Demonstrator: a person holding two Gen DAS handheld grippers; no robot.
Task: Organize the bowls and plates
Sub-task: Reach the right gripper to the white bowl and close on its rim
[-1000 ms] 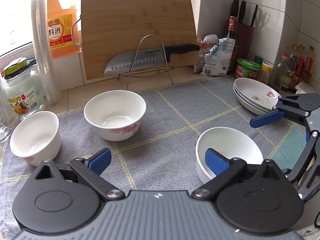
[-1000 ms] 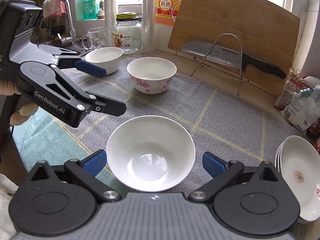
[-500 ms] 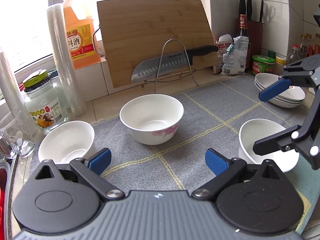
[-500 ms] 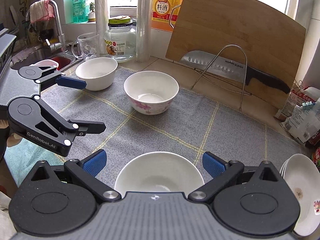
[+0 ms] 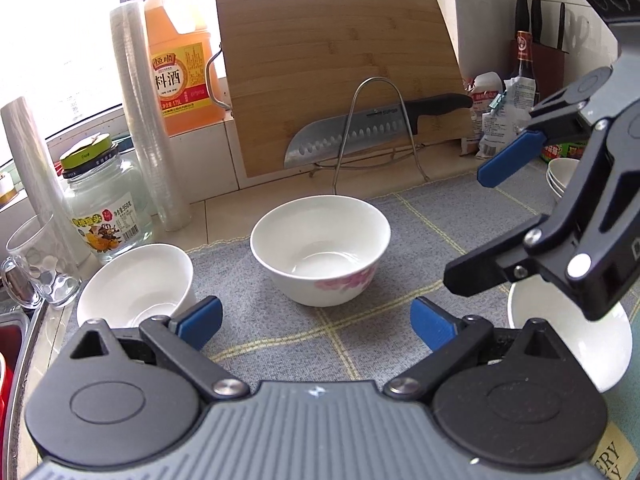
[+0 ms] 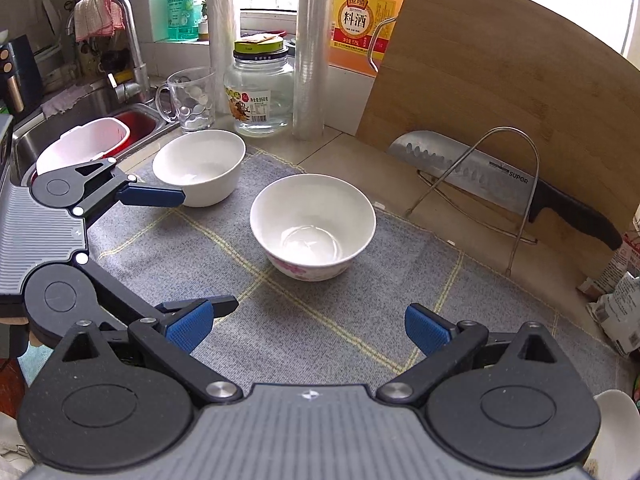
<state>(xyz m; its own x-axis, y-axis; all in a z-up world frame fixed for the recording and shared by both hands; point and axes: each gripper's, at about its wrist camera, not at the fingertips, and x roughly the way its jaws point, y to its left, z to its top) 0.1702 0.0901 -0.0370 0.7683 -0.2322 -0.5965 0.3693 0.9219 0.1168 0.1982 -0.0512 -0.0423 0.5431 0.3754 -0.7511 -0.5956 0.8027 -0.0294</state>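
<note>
The floral bowl [image 5: 320, 248] is sitting on the grey mat [image 5: 420, 216], straight ahead of both wide-open, empty hand-held grippers, left [image 5: 316, 322] and right [image 6: 308, 326]. Risk: both converging on it and their jaws colliding, knocking the plain bowl [image 5: 136, 284] beside the left one.

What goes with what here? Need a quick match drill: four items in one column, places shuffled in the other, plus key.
Items
1. flowered bowl
2. plain bowl
3. knife
4. glass jar

Places
A. propped in the wire rack against the cutting board
B. middle of the grey mat
C. mat corner nearest the sink
D. off the mat, beside the glass mug

Pairs: 1-B, 2-C, 3-A, 4-D
</note>
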